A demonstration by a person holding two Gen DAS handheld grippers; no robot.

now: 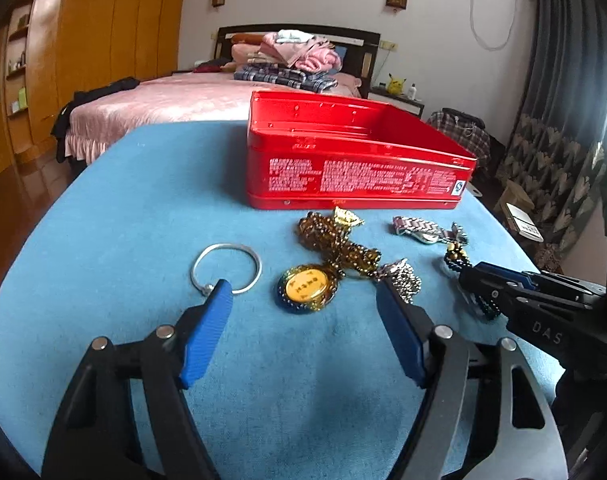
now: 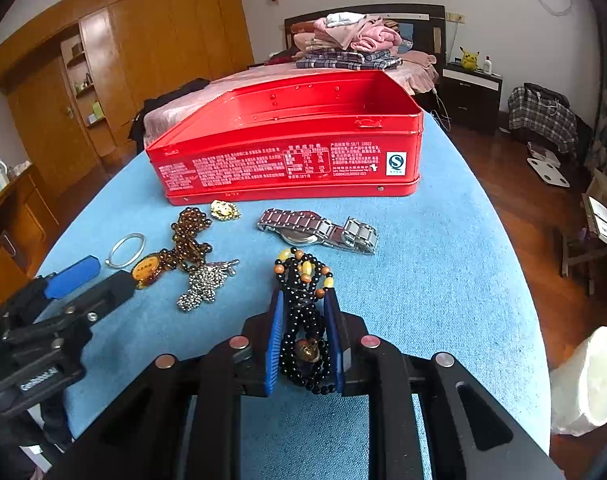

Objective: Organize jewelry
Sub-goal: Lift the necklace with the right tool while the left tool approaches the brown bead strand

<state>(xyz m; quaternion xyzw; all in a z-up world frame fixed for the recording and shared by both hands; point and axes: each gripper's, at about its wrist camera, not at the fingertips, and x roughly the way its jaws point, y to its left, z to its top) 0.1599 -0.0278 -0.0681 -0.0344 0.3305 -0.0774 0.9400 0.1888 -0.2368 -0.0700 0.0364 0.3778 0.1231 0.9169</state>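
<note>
Our right gripper (image 2: 303, 312) pinches the black bead bracelet (image 2: 303, 304) before the red tin (image 2: 287, 160); dangling loops could snag. Our left gripper (image 1: 303, 312) stands spread.

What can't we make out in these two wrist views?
- Red tin floor: both views, near wall hides it; contents unknown.
- Print on the tin: both views, too small to read.
- Watch dial: right wrist view, lies face down.
- Black bead necklace: left wrist view, mostly behind the right gripper.
- Silver bangle: left wrist view, near edge behind a left gripper finger.
</note>
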